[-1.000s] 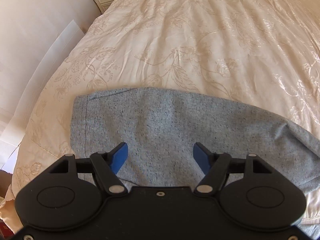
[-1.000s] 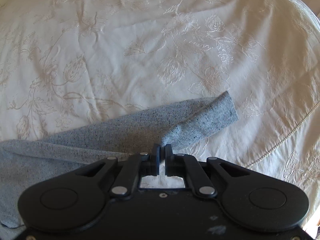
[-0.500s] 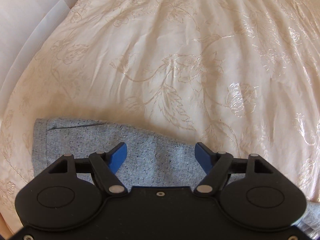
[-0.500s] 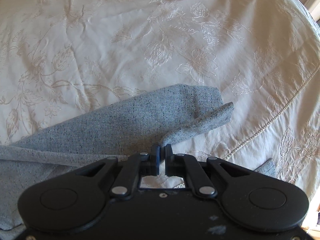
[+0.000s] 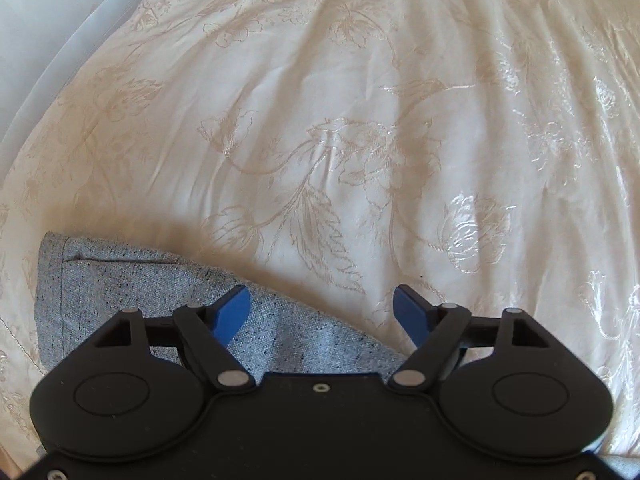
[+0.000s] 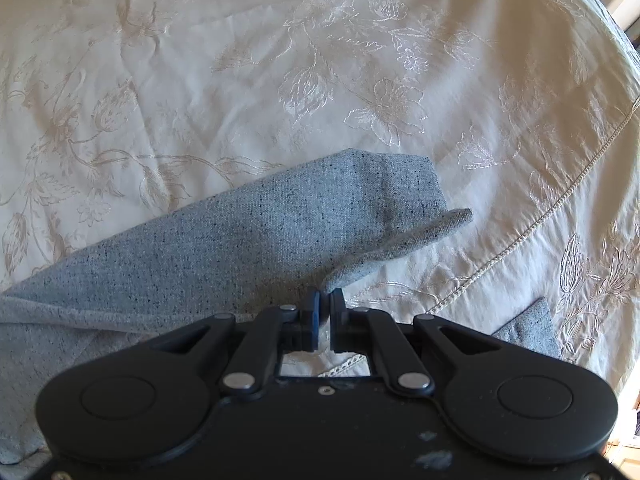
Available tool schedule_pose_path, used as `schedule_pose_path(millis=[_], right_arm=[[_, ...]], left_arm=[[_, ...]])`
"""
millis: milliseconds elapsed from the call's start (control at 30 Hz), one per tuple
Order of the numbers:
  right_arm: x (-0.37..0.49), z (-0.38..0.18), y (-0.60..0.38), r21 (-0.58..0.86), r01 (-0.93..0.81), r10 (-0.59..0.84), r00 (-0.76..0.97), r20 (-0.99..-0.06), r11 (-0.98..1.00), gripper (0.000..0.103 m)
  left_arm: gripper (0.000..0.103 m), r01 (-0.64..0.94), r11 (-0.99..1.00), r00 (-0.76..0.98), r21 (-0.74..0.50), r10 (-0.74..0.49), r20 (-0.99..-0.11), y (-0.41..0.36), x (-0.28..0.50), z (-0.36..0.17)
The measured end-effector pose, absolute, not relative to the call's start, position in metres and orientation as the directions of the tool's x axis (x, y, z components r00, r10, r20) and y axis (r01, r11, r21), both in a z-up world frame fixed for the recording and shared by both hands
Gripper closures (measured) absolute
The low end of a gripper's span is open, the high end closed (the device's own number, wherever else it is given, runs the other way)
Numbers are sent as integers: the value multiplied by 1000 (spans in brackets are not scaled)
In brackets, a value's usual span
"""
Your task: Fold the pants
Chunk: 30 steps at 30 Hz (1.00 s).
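grey pants (image 6: 248,236) lying across the near side of the bed (image 5: 360,120), right gripper (image 6: 325,300) pinched tight on a leg hem edge, left gripper (image 5: 322,312) opening wide over the waist edge, nothing gripped, loads of bare bedspread beyond

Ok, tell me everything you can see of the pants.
The pants are grey, dark-flecked knit, lying on a cream embroidered bedspread. One leg runs flat towards its hem; a second hem is lifted off the bed, pinched in the shut right gripper. In the left view the waist end lies flat, showing a stitched seam, under the left gripper, whose jaws are opening with only the edge between them.
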State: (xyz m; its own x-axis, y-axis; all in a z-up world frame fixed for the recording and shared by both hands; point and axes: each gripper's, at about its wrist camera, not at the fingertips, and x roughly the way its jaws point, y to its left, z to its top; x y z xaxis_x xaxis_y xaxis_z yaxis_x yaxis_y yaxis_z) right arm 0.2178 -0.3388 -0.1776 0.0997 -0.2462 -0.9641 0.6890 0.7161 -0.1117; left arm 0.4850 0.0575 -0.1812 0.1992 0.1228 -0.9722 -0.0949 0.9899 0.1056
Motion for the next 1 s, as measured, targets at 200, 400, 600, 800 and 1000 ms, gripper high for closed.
schedule_pose_path(millis=[200,400,600,800,1000], right_arm=[[213,-178,-340,-107,703,-238,91,-967,703,99],[208,-163,-339,-109,708,-258,107,-960,698,99],[177,-128,-336,-119,720,-309,139,-941,684,99],[122,-103,-332,-129,754,-341,132,-931,644,100],[65,-103,-329,-169,760,-356,87,-931,628,101]], left_arm=[[49,-22,979,78,201,202,-976,51,477,-216],[94,-51,997,123,66,72,-990,75,437,-169],[95,-11,1000,237,-21,-18,-971,104,364,-97],[95,7,998,293,-55,-55,-954,140,295,-52],[97,16,1000,282,-6,-10,-959,150,231,-62]])
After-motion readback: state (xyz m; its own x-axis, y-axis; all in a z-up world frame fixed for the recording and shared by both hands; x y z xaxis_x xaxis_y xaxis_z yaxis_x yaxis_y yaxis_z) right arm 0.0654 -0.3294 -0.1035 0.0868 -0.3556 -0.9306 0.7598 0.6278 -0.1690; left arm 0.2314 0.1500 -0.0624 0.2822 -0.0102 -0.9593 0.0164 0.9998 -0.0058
